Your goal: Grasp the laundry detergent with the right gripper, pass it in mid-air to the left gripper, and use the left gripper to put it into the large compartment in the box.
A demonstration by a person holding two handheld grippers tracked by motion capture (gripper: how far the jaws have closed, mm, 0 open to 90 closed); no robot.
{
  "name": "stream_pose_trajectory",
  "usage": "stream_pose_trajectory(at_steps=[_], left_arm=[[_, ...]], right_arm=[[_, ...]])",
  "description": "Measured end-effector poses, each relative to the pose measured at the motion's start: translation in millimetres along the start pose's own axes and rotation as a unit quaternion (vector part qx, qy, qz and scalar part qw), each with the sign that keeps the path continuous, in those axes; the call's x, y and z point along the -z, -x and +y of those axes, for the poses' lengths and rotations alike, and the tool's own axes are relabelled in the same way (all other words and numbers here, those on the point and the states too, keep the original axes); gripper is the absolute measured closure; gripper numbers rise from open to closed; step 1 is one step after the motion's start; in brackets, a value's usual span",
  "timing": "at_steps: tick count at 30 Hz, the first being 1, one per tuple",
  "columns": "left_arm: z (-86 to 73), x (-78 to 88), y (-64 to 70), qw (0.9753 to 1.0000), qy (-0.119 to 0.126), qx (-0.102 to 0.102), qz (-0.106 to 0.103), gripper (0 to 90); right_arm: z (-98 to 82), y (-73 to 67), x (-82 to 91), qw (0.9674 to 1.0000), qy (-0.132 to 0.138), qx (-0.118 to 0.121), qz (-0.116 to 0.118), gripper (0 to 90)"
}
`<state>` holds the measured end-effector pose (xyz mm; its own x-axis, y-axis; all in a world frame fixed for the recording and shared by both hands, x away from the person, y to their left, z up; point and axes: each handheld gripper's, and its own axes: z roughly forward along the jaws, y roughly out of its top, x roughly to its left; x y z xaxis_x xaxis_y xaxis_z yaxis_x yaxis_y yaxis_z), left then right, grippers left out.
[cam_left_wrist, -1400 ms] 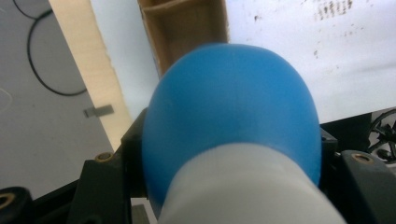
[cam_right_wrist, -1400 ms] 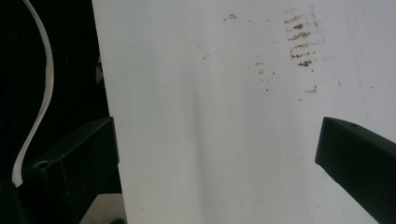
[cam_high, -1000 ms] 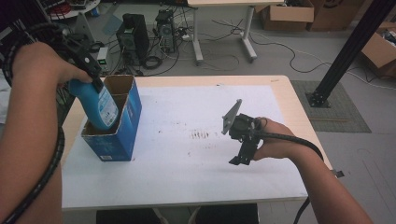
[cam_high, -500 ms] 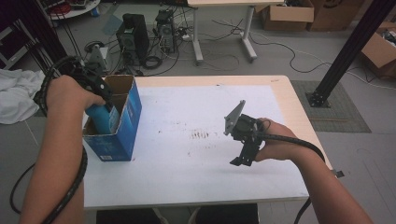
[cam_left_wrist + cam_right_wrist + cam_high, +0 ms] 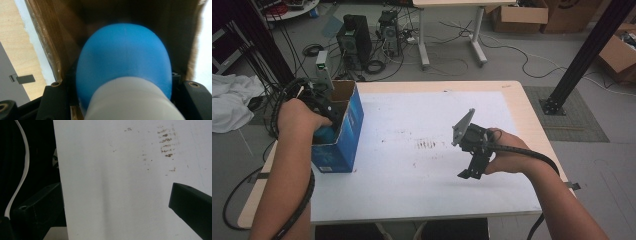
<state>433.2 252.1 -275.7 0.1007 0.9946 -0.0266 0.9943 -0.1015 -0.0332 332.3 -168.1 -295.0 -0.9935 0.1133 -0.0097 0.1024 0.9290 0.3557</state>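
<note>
Most of the blue bottle point(image 5: 326, 134) sits sunk inside the blue box point(image 5: 343, 141) in the high view, so just a sliver of it peeks past the hand. The left tool point(image 5: 319, 102) is mostly covered by that hand too, tips down in the box. In the left gripper view the bottle point(image 5: 125, 60) is blurry and so close that its white cap point(image 5: 132, 100) runs off the bottom edge. The box floor behind is too dark to read. The right tool point(image 5: 110, 220) has both jaws cut off by the frame edges in its own view.

A white-topped wooden table point(image 5: 422, 125) carries a blue cardboard box point(image 5: 343, 135) at its left.
</note>
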Motion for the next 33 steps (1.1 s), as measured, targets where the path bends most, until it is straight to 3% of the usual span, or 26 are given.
stream_pose_trajectory(at_steps=[9, 27, 33], left_arm=[[0.6, -13.5, -2.3, 0.9999, 0.008, -0.001, -0.007, 39.0], [0.8, -13.7, -1.3, 0.9998, 0.017, 0.005, -0.003, 38.5], [-2.3, -11.6, -1.2, 0.9998, 0.022, -0.003, 0.003, 36.8]], right_arm=[[-0.7, 1.2, -3.6, 1.0000, -0.003, -0.005, 0.003, 0.0], [2.4, 2.1, -2.3, 1.0000, 0.000, -0.007, 0.002, 0.0], [2.0, 0.7, -1.2, 1.0000, 0.003, -0.008, 0.001, 0.0]])
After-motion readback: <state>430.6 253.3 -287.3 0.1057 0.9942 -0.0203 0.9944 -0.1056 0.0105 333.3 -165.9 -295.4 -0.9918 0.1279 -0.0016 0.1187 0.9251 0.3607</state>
